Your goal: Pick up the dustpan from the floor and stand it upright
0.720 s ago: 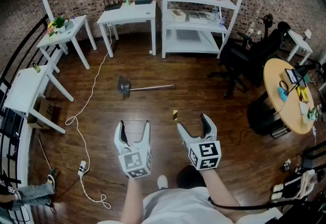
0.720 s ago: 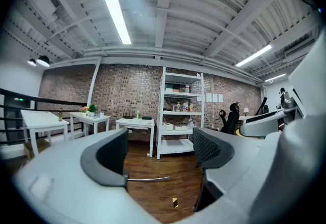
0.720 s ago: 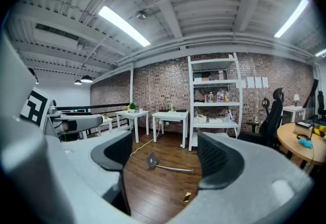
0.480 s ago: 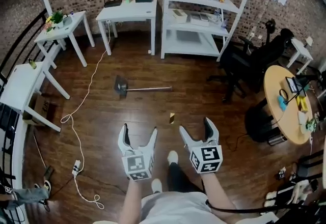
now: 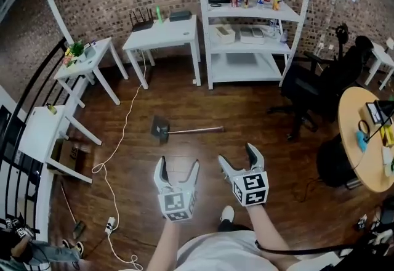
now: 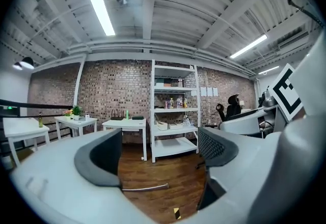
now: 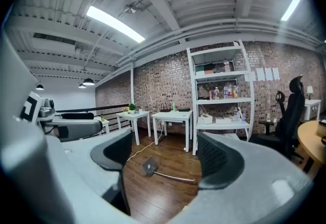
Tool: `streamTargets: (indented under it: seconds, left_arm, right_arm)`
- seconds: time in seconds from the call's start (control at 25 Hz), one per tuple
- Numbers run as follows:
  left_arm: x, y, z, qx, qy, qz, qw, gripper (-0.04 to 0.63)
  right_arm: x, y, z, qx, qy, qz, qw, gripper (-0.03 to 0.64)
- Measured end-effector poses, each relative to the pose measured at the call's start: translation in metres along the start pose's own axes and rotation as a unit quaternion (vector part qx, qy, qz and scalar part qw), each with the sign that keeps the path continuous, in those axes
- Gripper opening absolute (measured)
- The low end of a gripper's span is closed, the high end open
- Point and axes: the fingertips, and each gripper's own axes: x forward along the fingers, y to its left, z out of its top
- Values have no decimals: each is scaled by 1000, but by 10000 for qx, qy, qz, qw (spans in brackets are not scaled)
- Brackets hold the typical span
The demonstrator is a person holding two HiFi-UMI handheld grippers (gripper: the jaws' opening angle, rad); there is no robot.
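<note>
The dustpan lies flat on the wooden floor, its dark pan to the left and its long metal handle running right. It shows in the right gripper view as the dustpan, and in the left gripper view only the handle is visible past the jaw. My left gripper is held above the floor just short of the handle, open and empty. My right gripper hovers beside it to the right, also open and empty. Neither touches the dustpan. The left gripper and right gripper both point nearly level across the room.
A white cable snakes over the floor at left to a power strip. White tables and a white shelf unit line the brick wall. Black office chairs and a round wooden table stand at right. A small yellow scrap lies on the floor.
The person has stepped forward, so the dustpan now lies closer to both grippers. Both grippers stay open and side by side.
</note>
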Motion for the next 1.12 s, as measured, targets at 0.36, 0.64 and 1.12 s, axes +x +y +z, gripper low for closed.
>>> streamTargets:
  seconds: [0.36,0.64,1.12]
  left_arm:
    - [69,-6,-22,52,303,87,9995,448]
    - [146,13,-49,-47,540,-78,9985,448]
    - [329,67,-94,-335,1158,-597,9909,446]
  right_arm:
    - [47,-67,-26,200,211,107,9995,380]
    - [116,-86,-38,102,465,159,9987,379]
    - [296,-137,-64,35,1453,-38,9894,368]
